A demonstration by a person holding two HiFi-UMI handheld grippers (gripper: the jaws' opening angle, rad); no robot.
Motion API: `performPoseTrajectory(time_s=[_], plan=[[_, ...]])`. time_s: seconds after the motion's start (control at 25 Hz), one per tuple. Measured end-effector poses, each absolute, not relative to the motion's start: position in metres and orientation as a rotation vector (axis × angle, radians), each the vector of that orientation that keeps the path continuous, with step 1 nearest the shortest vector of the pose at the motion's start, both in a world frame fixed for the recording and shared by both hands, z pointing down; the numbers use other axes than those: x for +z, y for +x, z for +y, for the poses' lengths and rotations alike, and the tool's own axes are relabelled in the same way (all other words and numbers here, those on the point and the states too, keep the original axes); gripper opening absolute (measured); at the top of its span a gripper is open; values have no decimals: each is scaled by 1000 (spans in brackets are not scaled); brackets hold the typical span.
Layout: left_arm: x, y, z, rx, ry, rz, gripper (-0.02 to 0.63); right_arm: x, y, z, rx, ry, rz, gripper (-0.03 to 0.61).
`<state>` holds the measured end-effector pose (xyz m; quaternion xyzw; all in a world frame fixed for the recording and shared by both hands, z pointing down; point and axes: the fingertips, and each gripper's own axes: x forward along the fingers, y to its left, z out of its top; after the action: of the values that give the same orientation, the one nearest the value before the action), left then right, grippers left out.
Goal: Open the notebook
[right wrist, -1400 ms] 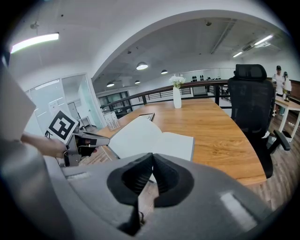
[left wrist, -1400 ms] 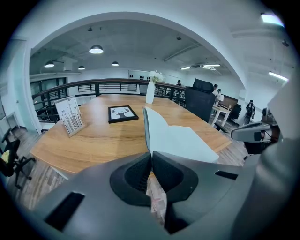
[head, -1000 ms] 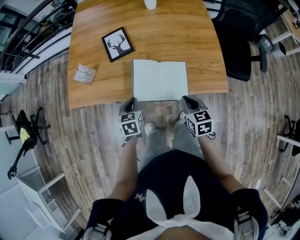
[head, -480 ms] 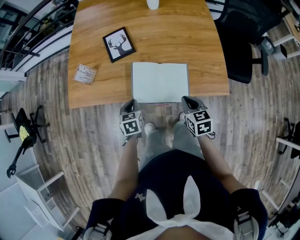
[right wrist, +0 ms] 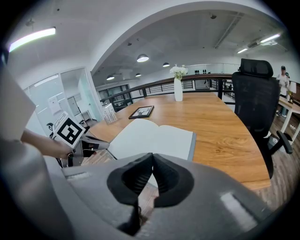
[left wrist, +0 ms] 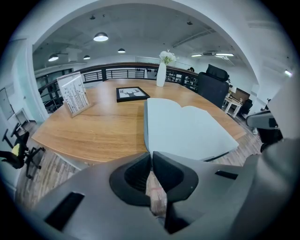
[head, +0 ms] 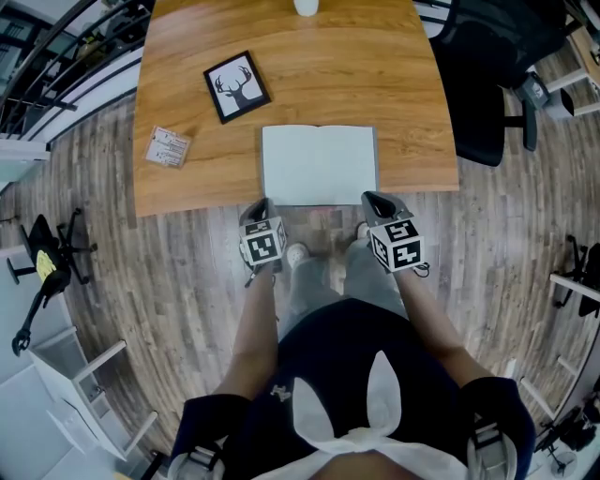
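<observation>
The notebook (head: 320,165) lies open flat on the wooden table (head: 187,178), blank white pages up, close to the near edge; it also shows in the left gripper view (left wrist: 187,131) and the right gripper view (right wrist: 154,138). My left gripper (head: 257,208) hangs just off the table's near edge, below the notebook's left corner, jaws shut with nothing between them (left wrist: 151,157). My right gripper (head: 375,200) sits off the edge below the notebook's right corner, also shut and empty (right wrist: 152,159). Neither touches the notebook.
A framed deer picture (head: 235,87) lies at the back left, a small card stand (head: 169,147) near the left edge, a white vase (head: 305,7) at the far edge. A black office chair (head: 483,80) stands right of the table. Wood floor lies beneath me.
The left gripper has sunk a little below the table edge. The notebook and the right gripper stay where they were.
</observation>
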<state>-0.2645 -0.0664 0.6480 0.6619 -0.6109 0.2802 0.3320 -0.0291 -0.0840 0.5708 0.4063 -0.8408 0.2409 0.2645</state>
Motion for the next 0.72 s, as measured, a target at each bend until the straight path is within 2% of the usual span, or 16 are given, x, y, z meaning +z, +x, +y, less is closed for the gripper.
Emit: performPoseTrajectory(time_s=[0.72], plan=[[656,-269,-67,789,1706,-1572,58,567,-34,-84,640,1086,-2281,-2]])
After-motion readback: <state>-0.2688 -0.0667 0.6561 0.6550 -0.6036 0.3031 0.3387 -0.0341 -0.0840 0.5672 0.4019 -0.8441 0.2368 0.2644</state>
